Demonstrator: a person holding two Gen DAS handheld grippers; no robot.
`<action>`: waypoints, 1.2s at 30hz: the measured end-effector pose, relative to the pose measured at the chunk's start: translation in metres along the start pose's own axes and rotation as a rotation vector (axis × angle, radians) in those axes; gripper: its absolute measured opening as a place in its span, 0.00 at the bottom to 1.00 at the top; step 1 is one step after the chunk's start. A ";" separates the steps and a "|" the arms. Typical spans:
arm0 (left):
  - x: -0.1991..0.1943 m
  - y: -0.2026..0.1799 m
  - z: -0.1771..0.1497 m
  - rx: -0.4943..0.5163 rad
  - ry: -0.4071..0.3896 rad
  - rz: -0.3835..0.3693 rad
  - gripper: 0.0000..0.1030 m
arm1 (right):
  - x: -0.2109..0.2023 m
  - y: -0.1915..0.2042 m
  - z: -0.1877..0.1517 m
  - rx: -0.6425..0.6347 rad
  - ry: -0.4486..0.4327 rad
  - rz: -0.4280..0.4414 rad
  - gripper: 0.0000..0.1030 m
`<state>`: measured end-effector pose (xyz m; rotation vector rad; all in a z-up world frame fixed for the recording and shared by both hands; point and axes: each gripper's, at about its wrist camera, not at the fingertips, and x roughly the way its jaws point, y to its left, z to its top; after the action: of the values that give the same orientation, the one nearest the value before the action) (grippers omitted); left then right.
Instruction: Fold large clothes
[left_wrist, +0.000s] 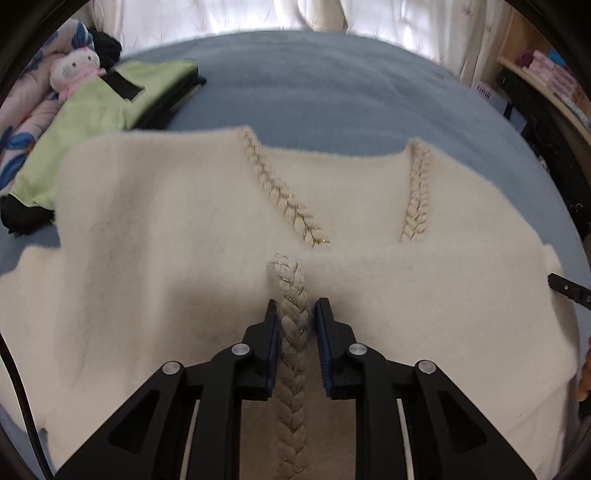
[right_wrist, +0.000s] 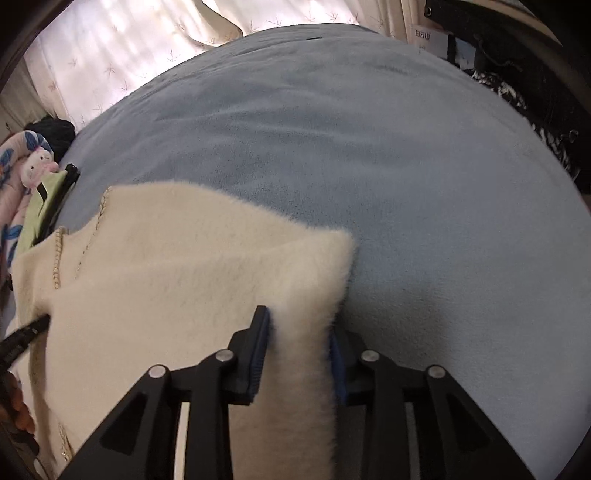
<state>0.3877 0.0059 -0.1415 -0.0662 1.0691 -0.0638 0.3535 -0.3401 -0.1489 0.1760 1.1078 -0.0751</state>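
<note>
Surface: bed (left_wrist: 332, 85) with a blue fleece cover, filling both views. White curtains (left_wrist: 221, 18) behind it, backlit. Wooden shelf (left_wrist: 546, 77) at far right in the left view with pink boxes on it; dark clutter beside the bed in the right view.

Count: one cream fluffy sweater (left_wrist: 147, 229), one light green garment (left_wrist: 92, 110) folded at the far left of the bed, one plush toy (left_wrist: 74, 72) (white, pink outfit) at its top edge, one floral quilt (left_wrist: 14, 122) at the left rim, something black (left_wrist: 107, 44) behind the toy, cannot tell what.

Sweater lies flat on the bed, near side, V-neck pointing toward the camera. Braided trim (left_wrist: 293, 332) runs down the front and along both neck edges.

Left hand-held gripper (left_wrist: 294, 332): fingers partly open, straddling the centre braid just below the V. Blue pads (left_wrist: 273, 350) sit either side of the braid, close to it; real squeeze or only contact, cannot tell. Right hand-held gripper's tip is visible at the sweater's right edge in this view.

Right hand-held gripper (right_wrist: 299, 354): fingers partly open around the sweater's (right_wrist: 184, 266) right side strip, fluff filling the gap and hiding part of the right pad (right_wrist: 338, 369). Fabric between the fingers is bunched. Sweater corner ahead of it lies on the bed (right_wrist: 406, 166).
</note>
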 end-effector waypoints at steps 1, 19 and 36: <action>-0.005 0.000 0.000 -0.006 0.005 0.013 0.21 | -0.009 0.002 -0.001 -0.003 -0.001 -0.024 0.34; -0.132 -0.055 -0.052 -0.034 -0.174 -0.050 0.50 | -0.111 0.079 -0.087 -0.116 -0.213 0.180 0.51; -0.055 -0.044 -0.079 -0.051 -0.049 0.047 0.50 | -0.051 0.031 -0.106 -0.045 -0.082 -0.007 0.45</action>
<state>0.2917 -0.0348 -0.1277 -0.0878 1.0227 0.0078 0.2419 -0.2919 -0.1460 0.1282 1.0278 -0.0632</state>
